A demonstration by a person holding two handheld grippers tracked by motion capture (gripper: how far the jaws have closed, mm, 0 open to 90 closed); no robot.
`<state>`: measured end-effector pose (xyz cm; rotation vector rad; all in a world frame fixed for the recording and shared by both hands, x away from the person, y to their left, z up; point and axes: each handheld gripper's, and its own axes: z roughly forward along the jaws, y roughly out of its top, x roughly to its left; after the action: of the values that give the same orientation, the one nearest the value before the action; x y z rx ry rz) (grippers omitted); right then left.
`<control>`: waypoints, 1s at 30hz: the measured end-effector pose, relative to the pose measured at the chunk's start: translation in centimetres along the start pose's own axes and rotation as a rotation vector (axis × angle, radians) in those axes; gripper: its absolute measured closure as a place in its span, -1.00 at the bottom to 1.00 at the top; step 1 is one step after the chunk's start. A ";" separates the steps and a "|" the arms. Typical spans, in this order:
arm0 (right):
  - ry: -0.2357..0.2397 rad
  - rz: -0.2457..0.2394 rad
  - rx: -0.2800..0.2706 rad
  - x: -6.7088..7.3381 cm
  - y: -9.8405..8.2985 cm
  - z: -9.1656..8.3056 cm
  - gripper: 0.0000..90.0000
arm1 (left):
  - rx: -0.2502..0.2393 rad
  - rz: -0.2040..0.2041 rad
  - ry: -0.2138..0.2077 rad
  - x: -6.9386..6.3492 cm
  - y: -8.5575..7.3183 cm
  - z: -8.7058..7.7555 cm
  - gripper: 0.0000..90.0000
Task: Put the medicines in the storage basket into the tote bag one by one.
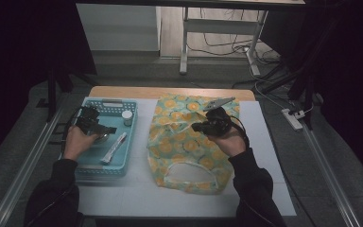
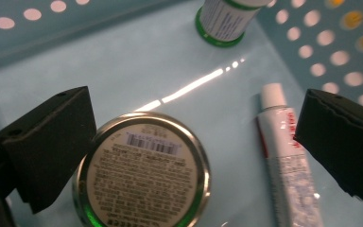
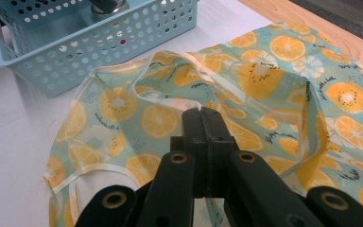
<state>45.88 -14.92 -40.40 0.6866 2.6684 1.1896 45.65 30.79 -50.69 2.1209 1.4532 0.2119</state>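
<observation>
left gripper (image 2: pixel 194 137) lower middle of its view, jaws apart over the round tin (image 2: pixel 144 172) in the blue basket (image 1: pixel 105 104), tube (image 2: pixel 288 161) beside. right gripper (image 3: pixel 202 113) centre frame, jaws clamped on the fruit-print bag (image 3: pixel 264 80) edge, lifting it off the worktop (image 1: pixel 137 189).

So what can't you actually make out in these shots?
- Tin: left gripper view, bottom edge cuts it off; label print blurred.
- Bottle: left gripper view, top edge crops it.
- Tube: right jaw hides part of its print.
- Bag: right gripper view, shut right claw hides the pinched fabric.
</observation>
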 end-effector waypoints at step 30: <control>-0.001 0.001 -0.005 -0.1 -0.1 -0.3 1.00 | 0.248 -0.007 0.097 -0.5 -0.2 1.2 -0.63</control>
<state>45.82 -15.20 -40.26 0.6883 2.6639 1.1953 45.81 29.97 -51.75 2.3302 1.6145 0.1392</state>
